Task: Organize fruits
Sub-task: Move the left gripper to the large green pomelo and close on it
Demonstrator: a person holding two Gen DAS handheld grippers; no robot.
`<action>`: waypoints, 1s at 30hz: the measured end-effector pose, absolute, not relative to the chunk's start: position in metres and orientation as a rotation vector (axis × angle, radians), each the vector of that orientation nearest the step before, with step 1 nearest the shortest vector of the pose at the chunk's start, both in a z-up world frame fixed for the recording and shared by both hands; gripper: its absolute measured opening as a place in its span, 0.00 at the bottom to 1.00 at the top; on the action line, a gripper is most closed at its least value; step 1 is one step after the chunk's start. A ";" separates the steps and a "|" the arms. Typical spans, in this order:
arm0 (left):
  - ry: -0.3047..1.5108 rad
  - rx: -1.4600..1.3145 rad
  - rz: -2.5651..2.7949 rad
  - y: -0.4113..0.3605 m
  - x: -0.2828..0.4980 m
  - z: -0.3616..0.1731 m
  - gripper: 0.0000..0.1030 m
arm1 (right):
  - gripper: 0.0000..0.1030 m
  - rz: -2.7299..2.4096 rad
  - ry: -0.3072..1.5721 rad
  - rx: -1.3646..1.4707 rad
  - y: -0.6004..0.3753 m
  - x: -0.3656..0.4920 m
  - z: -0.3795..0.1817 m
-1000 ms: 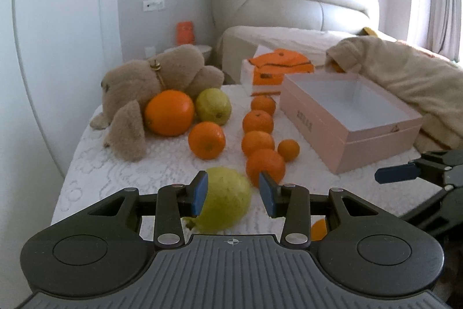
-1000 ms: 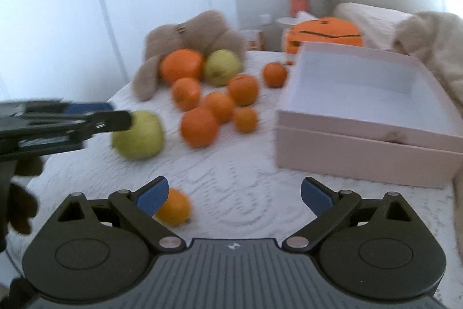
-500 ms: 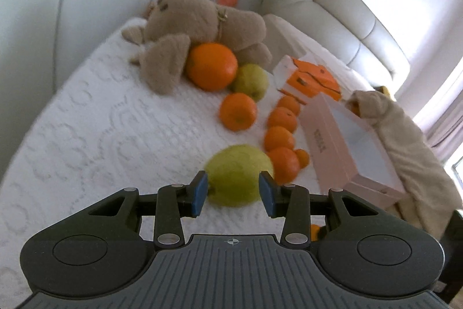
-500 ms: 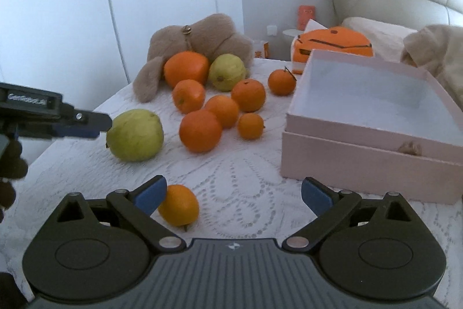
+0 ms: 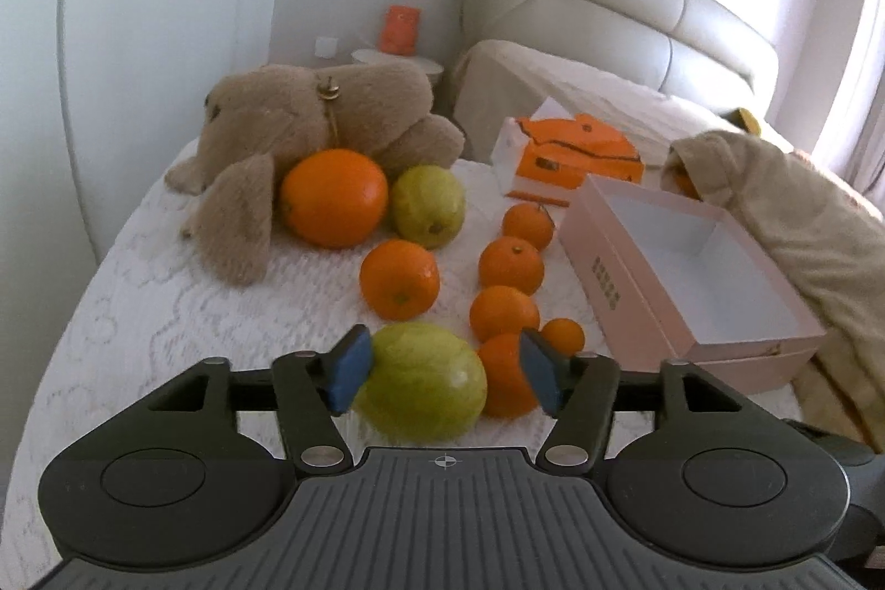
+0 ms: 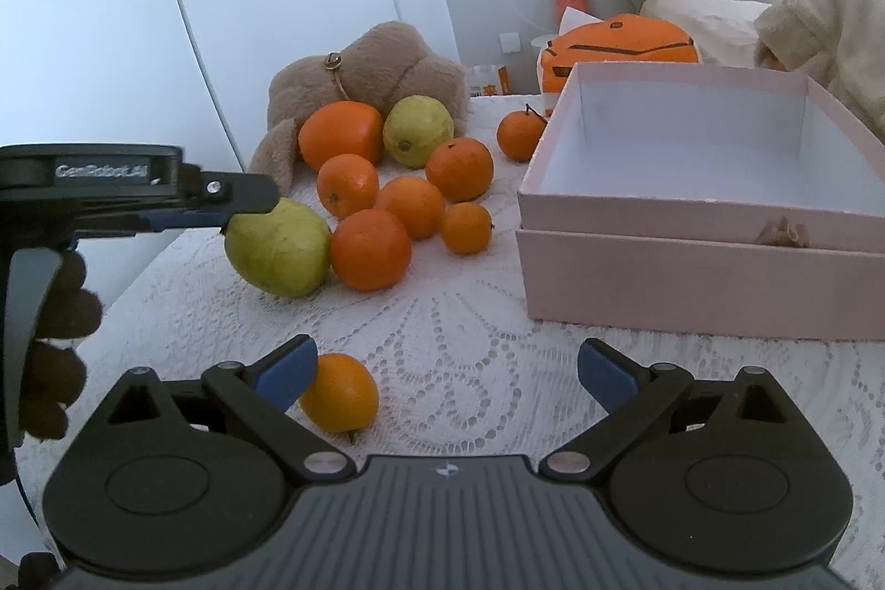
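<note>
**Q:** On the left of the lace-covered table (image 6: 459, 313), what shows?

**A:** At far left, a hand (image 6: 52, 346) holds the left gripper (image 5: 440, 371). Its jaws have just been opening; the green-yellow fruit (image 5: 423, 380) sits on the lace between the blue pads (image 5: 348, 369), the left one at its side and the right one clear of it. Behind lies a brown plush toy (image 5: 310, 131) with a big orange (image 5: 333, 197) and a second green-yellow fruit (image 5: 427, 205) against it.

**Q:** And moving right?

**A:** Next, a cluster of oranges (image 6: 412, 205), the nearest touching the first green-yellow fruit. A lone small orange (image 6: 340, 393) lies just beside the left pad of the right gripper (image 6: 445, 371), whose jaws stand wide with nothing between them. Rightmost sits a pink box (image 6: 702, 269), open, with no fruit inside.
</note>
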State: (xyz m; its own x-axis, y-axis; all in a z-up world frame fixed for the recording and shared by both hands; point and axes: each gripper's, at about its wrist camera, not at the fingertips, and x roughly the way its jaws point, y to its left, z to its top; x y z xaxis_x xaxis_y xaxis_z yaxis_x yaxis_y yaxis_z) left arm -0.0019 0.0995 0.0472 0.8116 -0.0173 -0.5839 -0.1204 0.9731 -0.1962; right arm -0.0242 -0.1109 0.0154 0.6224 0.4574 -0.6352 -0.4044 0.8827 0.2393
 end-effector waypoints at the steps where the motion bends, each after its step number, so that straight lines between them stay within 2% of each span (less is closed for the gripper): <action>1: 0.622 -0.208 0.057 0.098 0.001 0.046 0.67 | 0.97 0.497 0.753 0.081 -0.111 -0.024 0.015; 10: 0.623 -0.036 0.120 0.092 0.020 0.028 0.67 | 0.97 0.502 0.780 0.133 -0.115 -0.018 0.012; 19: 0.572 -0.103 0.077 0.113 0.030 0.017 0.69 | 0.97 0.515 0.782 0.135 -0.115 -0.018 0.011; 26: 0.598 -0.039 0.004 0.109 0.023 0.019 0.80 | 0.98 0.522 0.782 0.130 -0.114 -0.020 0.011; 30: 0.595 -0.004 -0.014 0.107 0.020 0.018 0.80 | 0.98 0.523 0.784 0.130 -0.114 -0.019 0.011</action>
